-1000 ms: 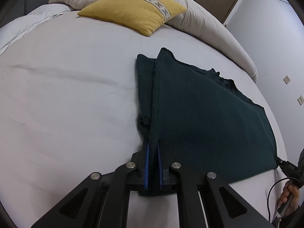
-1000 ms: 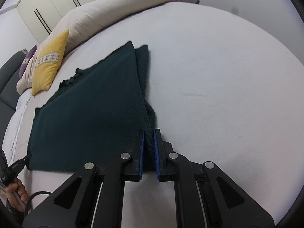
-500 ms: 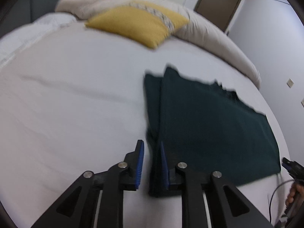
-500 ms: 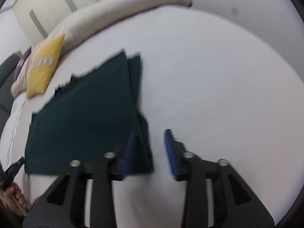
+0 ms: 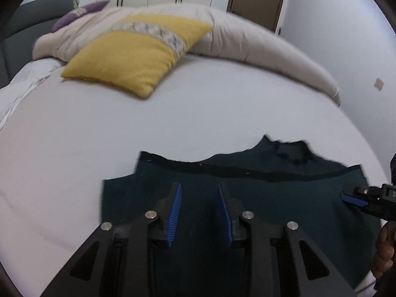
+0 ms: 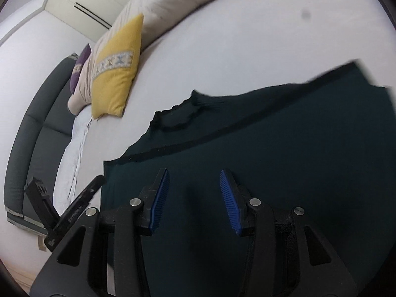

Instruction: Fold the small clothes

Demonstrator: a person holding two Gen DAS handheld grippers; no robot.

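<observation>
A dark green knitted garment [image 5: 272,190] lies flat on the white bed, with folded layers and its neckline at the far edge. It also shows in the right wrist view [image 6: 284,153]. My left gripper [image 5: 200,208] is open and empty, hovering over the garment's near left part. My right gripper [image 6: 194,195] is open and empty over the garment's near part. The right gripper's blue pad [image 5: 351,199] shows at the right edge of the left wrist view. The left gripper's body [image 6: 74,205] shows at the lower left of the right wrist view.
A yellow pillow [image 5: 138,52] and a rolled beige duvet [image 5: 259,47] lie at the far side of the white bed [image 5: 74,136]. A dark grey headboard [image 6: 29,133] runs along the left. Wardrobes and a door stand behind.
Both grippers let go of the garment's folded edges and opened. Both pulled back and turned to face the garment from its near side. The garment now lies flat.
</observation>
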